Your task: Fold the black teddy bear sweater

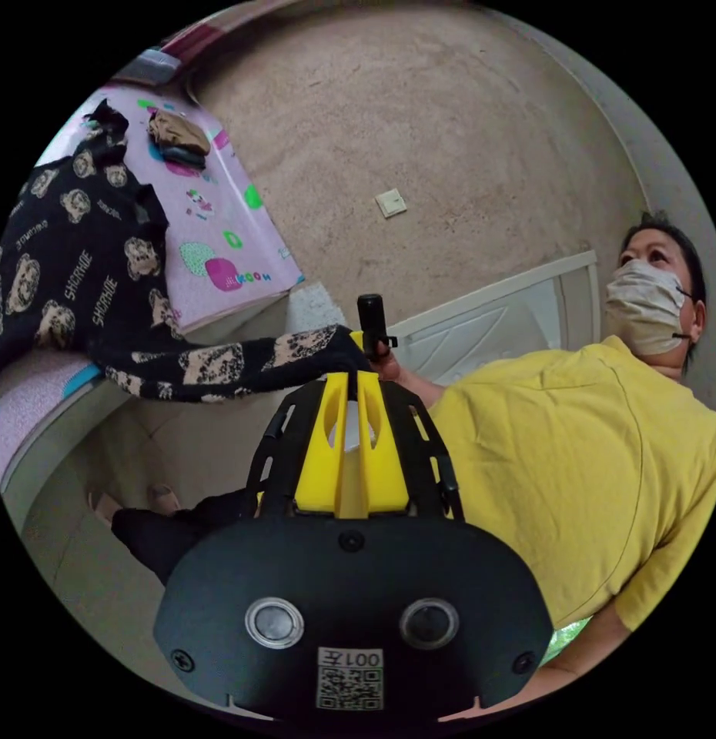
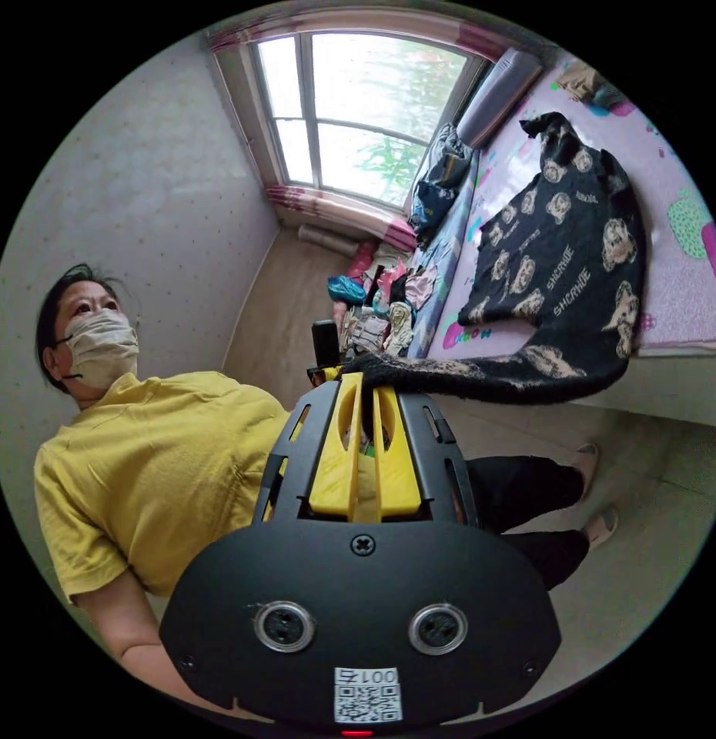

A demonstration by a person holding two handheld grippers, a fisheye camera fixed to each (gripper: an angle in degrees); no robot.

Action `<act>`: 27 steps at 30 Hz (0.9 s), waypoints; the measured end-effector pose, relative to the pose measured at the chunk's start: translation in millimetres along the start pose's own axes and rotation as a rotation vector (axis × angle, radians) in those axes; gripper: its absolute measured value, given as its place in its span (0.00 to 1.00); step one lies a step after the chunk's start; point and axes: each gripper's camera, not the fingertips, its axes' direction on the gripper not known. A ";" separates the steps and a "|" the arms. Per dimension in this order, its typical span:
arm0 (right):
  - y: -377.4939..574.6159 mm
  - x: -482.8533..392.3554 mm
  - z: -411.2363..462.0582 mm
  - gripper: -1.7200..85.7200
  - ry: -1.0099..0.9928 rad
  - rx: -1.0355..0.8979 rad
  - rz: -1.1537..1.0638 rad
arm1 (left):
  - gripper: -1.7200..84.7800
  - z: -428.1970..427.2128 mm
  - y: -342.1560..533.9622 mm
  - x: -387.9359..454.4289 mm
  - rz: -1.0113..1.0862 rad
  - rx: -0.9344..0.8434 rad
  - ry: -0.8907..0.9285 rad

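The black teddy bear sweater [image 1: 73, 269] lies mostly on a pink patterned bed mat [image 1: 227, 231], and one long part of it stretches off the bed's edge toward the person. My left gripper [image 1: 350, 379] is shut on the end of that stretched part. In the right gripper view the sweater [image 2: 566, 246] spreads over the pink mat [image 2: 681, 292], and a stretched strip [image 2: 489, 377] runs to my right gripper [image 2: 367, 379], whose yellow jaws are shut on its dark end. Both grippers hold the fabric close together, in the air in front of the person.
A person in a yellow shirt [image 1: 573, 477] and a face mask stands beside the bed, feet on the floor [image 2: 597, 493]. Folded clothes [image 1: 177, 138] lie at the mat's far end. A heap of clothes [image 2: 389, 300] sits below a window [image 2: 350, 108].
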 end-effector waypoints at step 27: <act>-530.2 38.6 12.8 0.02 0.252 -0.119 0.204 | 0.01 -171.1 -503.6 -132.3 -0.190 0.024 -0.272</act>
